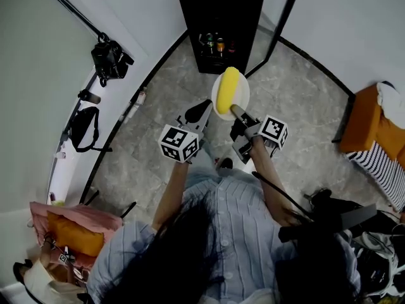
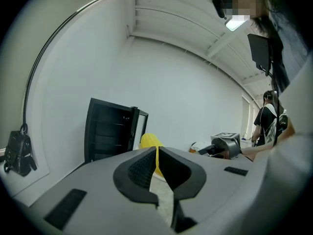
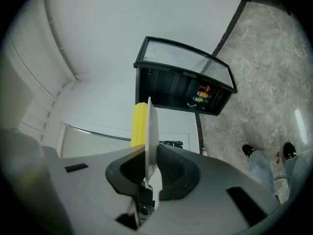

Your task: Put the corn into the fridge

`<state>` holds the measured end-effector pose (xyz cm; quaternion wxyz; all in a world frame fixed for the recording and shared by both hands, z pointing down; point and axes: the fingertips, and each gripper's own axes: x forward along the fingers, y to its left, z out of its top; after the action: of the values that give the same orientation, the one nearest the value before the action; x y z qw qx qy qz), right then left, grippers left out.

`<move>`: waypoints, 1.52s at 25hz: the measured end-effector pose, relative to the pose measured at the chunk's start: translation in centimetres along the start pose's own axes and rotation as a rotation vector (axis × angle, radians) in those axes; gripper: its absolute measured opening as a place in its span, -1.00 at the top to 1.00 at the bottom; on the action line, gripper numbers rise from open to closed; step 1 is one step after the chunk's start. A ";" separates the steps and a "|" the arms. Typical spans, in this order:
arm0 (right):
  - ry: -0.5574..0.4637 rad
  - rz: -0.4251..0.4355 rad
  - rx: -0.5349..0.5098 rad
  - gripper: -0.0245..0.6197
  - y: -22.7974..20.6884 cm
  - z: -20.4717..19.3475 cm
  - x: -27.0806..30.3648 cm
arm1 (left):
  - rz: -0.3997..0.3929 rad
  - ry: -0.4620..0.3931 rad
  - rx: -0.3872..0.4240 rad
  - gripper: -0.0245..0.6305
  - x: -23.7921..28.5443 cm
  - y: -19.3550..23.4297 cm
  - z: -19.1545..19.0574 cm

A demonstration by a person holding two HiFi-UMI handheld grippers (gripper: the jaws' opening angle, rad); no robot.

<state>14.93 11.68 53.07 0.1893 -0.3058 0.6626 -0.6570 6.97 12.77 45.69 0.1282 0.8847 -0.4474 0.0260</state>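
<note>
The right gripper (image 1: 235, 111) is clamped on the near rim of a white plate (image 1: 244, 94). Its own view shows the plate (image 3: 151, 126) edge-on, pinched between the two jaws. The corn (image 1: 228, 88), a single yellow cob, lies on the plate with its length running from near to far. In the right gripper view the corn (image 3: 139, 124) shows on the left face of the plate.

The left gripper (image 1: 202, 109) is just left of the plate. Its jaws are together with only a thin slit between them and nothing in it. The corn (image 2: 150, 141) shows beyond them, not touching.

Farther off stands the black fridge (image 1: 218, 24), its glass door (image 3: 186, 58) swung open to the right. On one shelf inside is a small row of bottles or cans (image 3: 204, 94) with red, orange and green on them. The other shelves are too dark to read. The plate and corn are held in the air in front of the fridge opening, outside it.
</note>
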 end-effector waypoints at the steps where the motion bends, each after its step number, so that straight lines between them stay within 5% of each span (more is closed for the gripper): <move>1: 0.002 -0.006 0.004 0.81 -0.1 0.5 1.0 | 0.004 0.003 -0.005 0.85 0.6 1.0 0.1; 10: -0.041 -0.020 -0.010 0.81 -0.2 1.4 1.0 | -0.029 0.017 0.007 0.85 1.1 1.3 0.2; 17: -0.048 -0.067 0.006 0.81 0.0 6.1 10.7 | -0.053 0.048 -0.031 0.85 7.0 10.8 2.0; 31: -0.123 -0.046 0.016 0.81 0.0 6.6 12.3 | -0.125 0.055 0.011 0.85 7.5 12.8 2.7; 38: -0.146 -0.072 0.025 0.81 2.1 6.9 21.4 | -0.155 0.045 -0.019 0.85 8.7 22.4 5.6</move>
<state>3.28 -7.62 53.74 0.2169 -0.3741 0.6275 -0.6475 -6.12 -8.13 46.29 0.1483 0.9146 -0.3748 0.0315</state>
